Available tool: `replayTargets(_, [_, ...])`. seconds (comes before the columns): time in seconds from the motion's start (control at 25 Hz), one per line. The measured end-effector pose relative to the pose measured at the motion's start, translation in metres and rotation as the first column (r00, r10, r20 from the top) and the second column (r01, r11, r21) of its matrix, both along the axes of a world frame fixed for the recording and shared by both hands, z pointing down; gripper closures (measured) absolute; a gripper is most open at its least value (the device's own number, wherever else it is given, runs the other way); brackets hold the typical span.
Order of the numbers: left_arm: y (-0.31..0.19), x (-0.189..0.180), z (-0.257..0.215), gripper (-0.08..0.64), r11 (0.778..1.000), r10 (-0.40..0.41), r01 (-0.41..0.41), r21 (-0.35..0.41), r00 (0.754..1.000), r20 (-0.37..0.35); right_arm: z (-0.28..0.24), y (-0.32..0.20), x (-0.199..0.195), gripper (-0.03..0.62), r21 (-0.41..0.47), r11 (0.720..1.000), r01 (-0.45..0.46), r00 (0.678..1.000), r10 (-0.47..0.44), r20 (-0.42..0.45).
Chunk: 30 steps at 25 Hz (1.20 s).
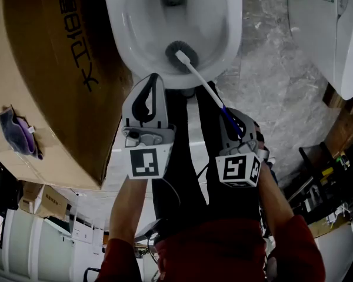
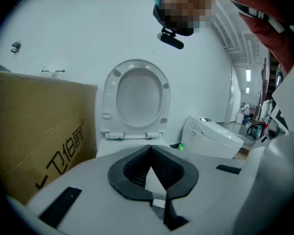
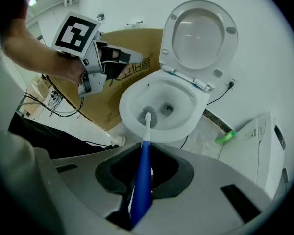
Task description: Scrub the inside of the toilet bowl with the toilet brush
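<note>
Cardboard box (image 1: 47,81) stands at the left, beside the toilet bowl (image 1: 229,34). At the bowl's near rim the left gripper (image 1: 152,81) hovers, jaws together on nothing. The toilet brush (image 1: 191,69) rests its dark head inside the bowl, and the right gripper (image 1: 238,122) clamps its blue handle.

Cardboard box (image 1: 41,93): black Chinese characters, digits "18".

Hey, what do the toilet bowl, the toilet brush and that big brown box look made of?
Toilet bowl: likely glazed ceramic, glossy smooth white.
Toilet brush: probably plastic, with a white-and-blue handle and dark bristles.
Box: cardboard, matte brown with printed characters.
</note>
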<state>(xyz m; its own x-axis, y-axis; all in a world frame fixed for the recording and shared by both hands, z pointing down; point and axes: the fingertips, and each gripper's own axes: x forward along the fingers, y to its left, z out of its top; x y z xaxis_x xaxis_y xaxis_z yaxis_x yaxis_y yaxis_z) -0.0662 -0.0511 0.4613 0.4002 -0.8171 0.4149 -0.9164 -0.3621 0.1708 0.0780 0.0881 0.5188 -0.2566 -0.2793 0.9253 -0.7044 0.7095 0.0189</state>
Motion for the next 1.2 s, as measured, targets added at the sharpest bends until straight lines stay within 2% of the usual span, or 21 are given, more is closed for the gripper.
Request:
replayTargets(0.28, [0.003,0.011,-0.001,0.548,1.000,0.018,-0.018,-0.001,1.000,-0.001,0.003,-0.017,0.041,0.532,0.043,0.999,-0.021,0.995,0.025,-0.095])
replayTargets(0.56, [0.001,0.015,-0.002,0.548,1.000,0.020,-0.020,-0.001,1.000,-0.008,0.004,-0.058,0.062,0.532,0.143,0.989,-0.036,0.987,0.058,-0.151])
replayTargets(0.84, [-0.002,0.013,-0.004,0.548,1.000,0.013,-0.013,0.003,1.000,-0.012,0.015,-0.099,0.065,0.532,0.208,0.977,-0.038,0.983,0.074,-0.166])
replayTargets(1.2, [-0.001,0.010,0.000,0.548,1.000,0.004,-0.004,-0.007,1.000,-0.010,0.023,-0.153,0.054,0.532,0.273,0.955,-0.115,0.981,0.152,-0.119])
